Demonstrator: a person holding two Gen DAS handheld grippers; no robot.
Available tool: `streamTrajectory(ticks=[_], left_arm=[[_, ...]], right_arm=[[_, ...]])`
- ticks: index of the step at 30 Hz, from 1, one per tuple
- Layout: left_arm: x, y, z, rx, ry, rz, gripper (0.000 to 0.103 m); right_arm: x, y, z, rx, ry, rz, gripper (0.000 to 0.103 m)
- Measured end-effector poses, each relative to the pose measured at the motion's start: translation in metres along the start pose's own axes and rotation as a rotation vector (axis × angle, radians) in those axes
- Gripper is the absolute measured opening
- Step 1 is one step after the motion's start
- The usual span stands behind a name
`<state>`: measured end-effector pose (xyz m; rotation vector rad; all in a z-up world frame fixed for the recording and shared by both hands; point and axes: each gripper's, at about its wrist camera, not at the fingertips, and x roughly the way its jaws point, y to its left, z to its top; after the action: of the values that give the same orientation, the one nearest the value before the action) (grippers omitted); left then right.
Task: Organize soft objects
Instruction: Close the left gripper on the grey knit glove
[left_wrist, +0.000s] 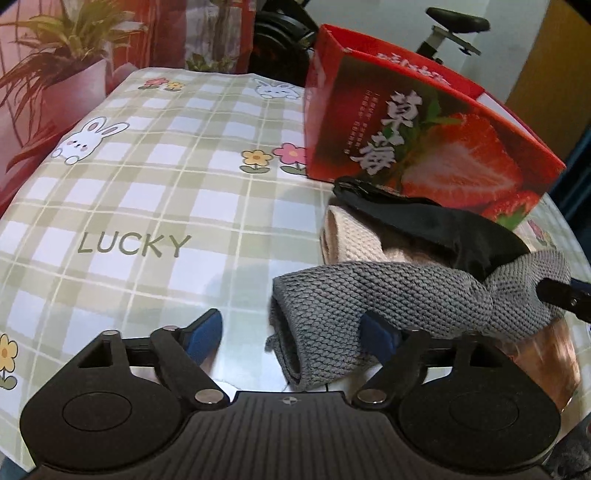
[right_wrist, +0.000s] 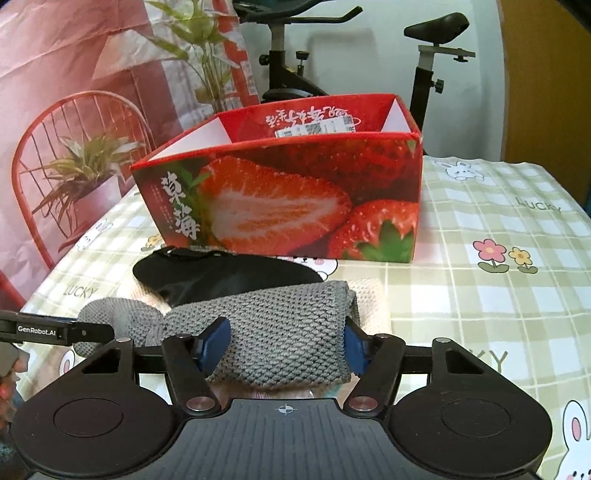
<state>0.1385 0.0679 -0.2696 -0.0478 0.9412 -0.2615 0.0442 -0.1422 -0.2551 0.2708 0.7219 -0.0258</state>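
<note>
A grey knitted cloth (left_wrist: 388, 295) (right_wrist: 280, 332) lies on a cream knitted cloth (left_wrist: 347, 236) (right_wrist: 369, 295), with a black fabric piece (left_wrist: 436, 225) (right_wrist: 221, 277) behind it, all in front of the open red strawberry box (left_wrist: 424, 147) (right_wrist: 295, 199). My left gripper (left_wrist: 295, 336) is open; one end of the grey cloth lies between its fingers, over the right pad. My right gripper (right_wrist: 286, 343) is open around the other end of the grey cloth, pads on either side. The left gripper's tip (right_wrist: 55, 330) shows at the left of the right wrist view.
The table wears a green checked cloth (left_wrist: 147, 206) (right_wrist: 498, 295) with rabbits and flowers. An exercise bike (right_wrist: 424, 66) stands behind the box. A pink backdrop with a printed plant (left_wrist: 66, 55) and chair stands at the left.
</note>
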Motion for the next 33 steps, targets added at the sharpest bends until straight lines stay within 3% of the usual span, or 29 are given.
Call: streamTrajectory(ticks=[2,10,27,33], left_arm=[[0.002,-0.006,-0.002,0.024,0.003,0.012,0.096],[0.009,-0.015,-0.006,0.089,-0.011,0.038,0.103],[0.009,-0.017,-0.008,0.101,-0.024,0.062,0.103],[0.006,-0.008,-0.006,0.078,-0.027,0.01,0.103]], right_arm=[[0.001,0.001,-0.003,-0.009,0.001,-0.006,0.06],[0.002,-0.003,-0.009,0.001,0.003,-0.006,0.062],[0.003,-0.002,-0.011,-0.003,0.003,-0.012,0.062],[0.002,-0.002,-0.011,-0.002,0.001,-0.009,0.062]])
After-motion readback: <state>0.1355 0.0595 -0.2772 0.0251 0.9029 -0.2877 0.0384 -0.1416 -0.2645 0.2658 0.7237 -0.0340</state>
